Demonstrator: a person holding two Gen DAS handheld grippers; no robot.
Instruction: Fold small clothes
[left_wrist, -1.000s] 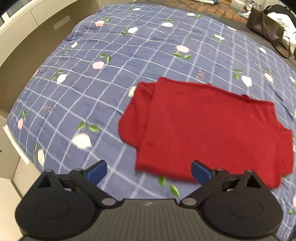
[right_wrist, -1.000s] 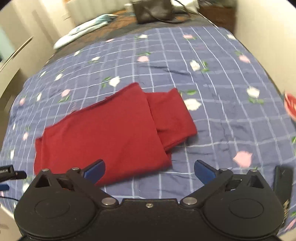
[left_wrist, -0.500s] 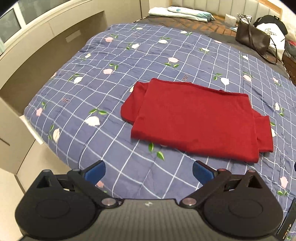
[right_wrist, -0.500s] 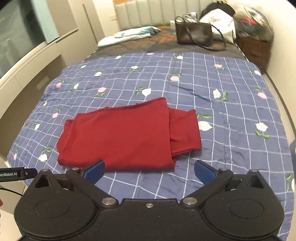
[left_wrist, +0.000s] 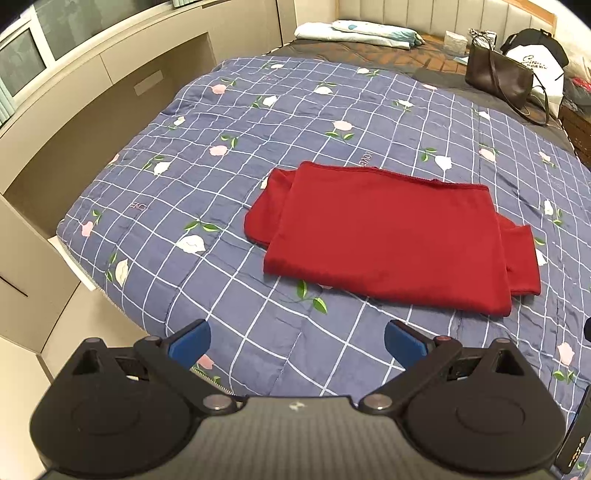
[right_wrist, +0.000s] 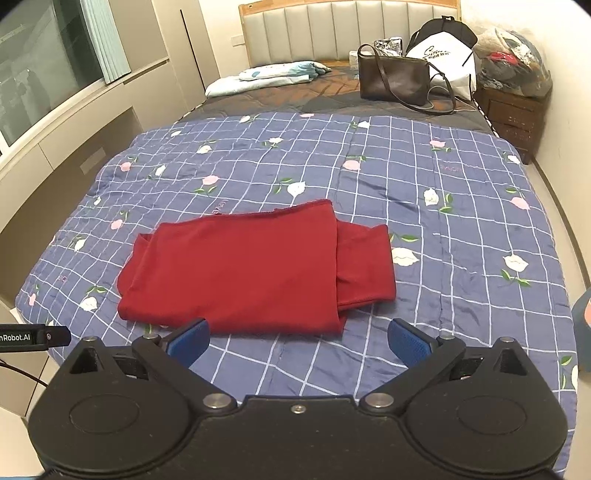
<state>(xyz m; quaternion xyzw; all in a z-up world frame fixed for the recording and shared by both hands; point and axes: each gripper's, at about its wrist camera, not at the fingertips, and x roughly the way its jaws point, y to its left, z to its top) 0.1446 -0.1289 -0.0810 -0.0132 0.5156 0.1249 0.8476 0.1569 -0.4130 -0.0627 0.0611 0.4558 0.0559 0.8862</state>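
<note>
With the red garment (left_wrist: 388, 236) lying part-folded near the bed's (right_wrist: 461, 206) foot edge, both grippers, left (left_wrist: 297, 341) and right (right_wrist: 298, 341), hang wide open and empty, so next probably comes grasping an end to fold again.

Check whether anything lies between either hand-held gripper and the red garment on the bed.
Nothing visible does. The left hand-held gripper and right hand-held gripper are both open, with only bare quilt between them and the folded red garment. The brown handbag sits far behind it.

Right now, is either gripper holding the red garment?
No: the red garment lies folded on the quilt, apart from both open grippers.
</note>
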